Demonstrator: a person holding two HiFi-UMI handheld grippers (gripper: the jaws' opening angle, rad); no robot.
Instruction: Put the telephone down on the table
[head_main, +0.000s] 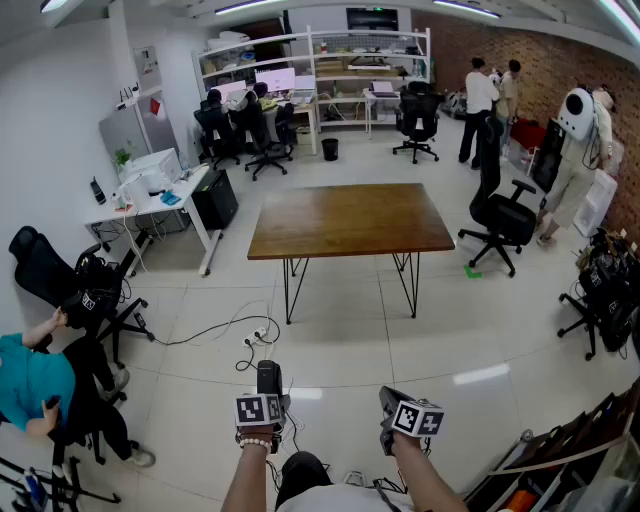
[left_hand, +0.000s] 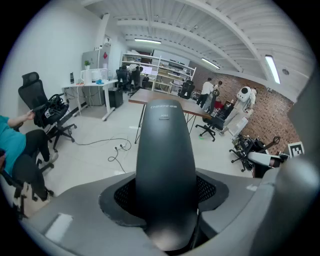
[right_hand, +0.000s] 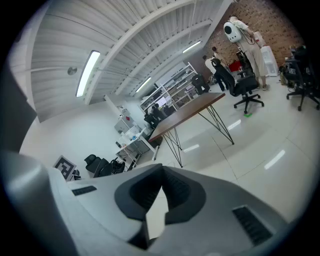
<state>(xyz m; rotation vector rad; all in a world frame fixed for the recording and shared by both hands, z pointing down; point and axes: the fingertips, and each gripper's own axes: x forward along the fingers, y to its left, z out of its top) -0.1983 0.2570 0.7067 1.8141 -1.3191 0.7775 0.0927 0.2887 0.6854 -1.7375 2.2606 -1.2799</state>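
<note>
The telephone (head_main: 268, 377) is a black handset; it stands up out of my left gripper (head_main: 266, 398), low in the head view. In the left gripper view the telephone (left_hand: 165, 165) fills the middle, with the left gripper (left_hand: 165, 194) shut on its lower end. My right gripper (head_main: 393, 403) hangs beside it to the right, holding nothing. In the right gripper view the right gripper (right_hand: 160, 173) has its tips together. The brown wooden table (head_main: 350, 220) stands some way ahead across the floor, also seen as the table (left_hand: 140, 97) and the table (right_hand: 187, 112).
Loose cables (head_main: 250, 338) lie on the tiles between me and the table. A seated person in teal (head_main: 25, 385) and a black chair (head_main: 85, 295) are at the left. A black office chair (head_main: 503, 215) stands right of the table. People and a white robot (head_main: 578, 115) are at the back right.
</note>
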